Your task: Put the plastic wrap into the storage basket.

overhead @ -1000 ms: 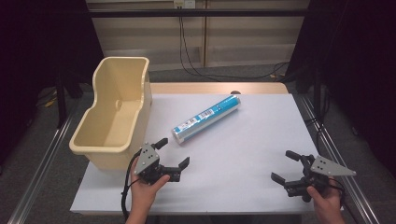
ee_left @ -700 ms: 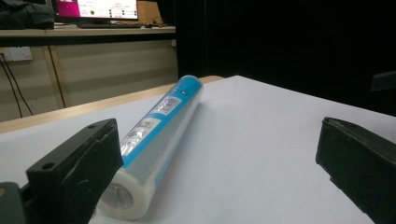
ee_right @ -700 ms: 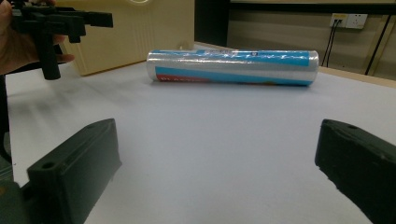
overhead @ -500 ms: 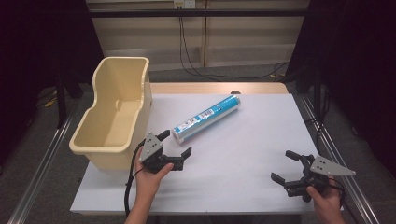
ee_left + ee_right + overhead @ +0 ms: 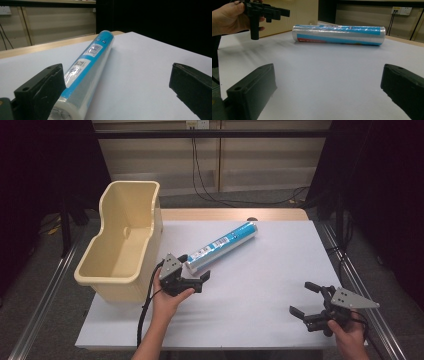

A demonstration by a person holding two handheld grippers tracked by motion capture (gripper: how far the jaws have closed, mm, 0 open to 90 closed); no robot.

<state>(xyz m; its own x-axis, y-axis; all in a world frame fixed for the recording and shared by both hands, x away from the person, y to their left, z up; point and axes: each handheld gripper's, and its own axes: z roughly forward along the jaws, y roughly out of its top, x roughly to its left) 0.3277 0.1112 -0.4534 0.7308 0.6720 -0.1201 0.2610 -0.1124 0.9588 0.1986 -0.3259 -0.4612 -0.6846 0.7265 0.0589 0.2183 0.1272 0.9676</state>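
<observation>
A blue and clear wrapped roll (image 5: 222, 246) lies diagonally on the white table top (image 5: 260, 285), its near end toward the left. My left gripper (image 5: 194, 267) is open right at that near end; in the left gripper view the roll (image 5: 85, 72) runs away from me beside the left jaw, with nothing gripped. My right gripper (image 5: 306, 297) is open near the front right corner, well away from the roll. The right gripper view has the roll (image 5: 338, 34) lying crosswise far ahead, and the other hand with its gripper (image 5: 265, 12) at upper left.
A cream plastic bin (image 5: 125, 245) stands at the table's left edge, just left of my left gripper. Metal rails (image 5: 42, 300) run along both sides. A wooden strip (image 5: 235, 214) and cables lie behind the white top.
My left gripper has moved forward and to the right, up to the near end of the roll. The right gripper has stayed where it was.
</observation>
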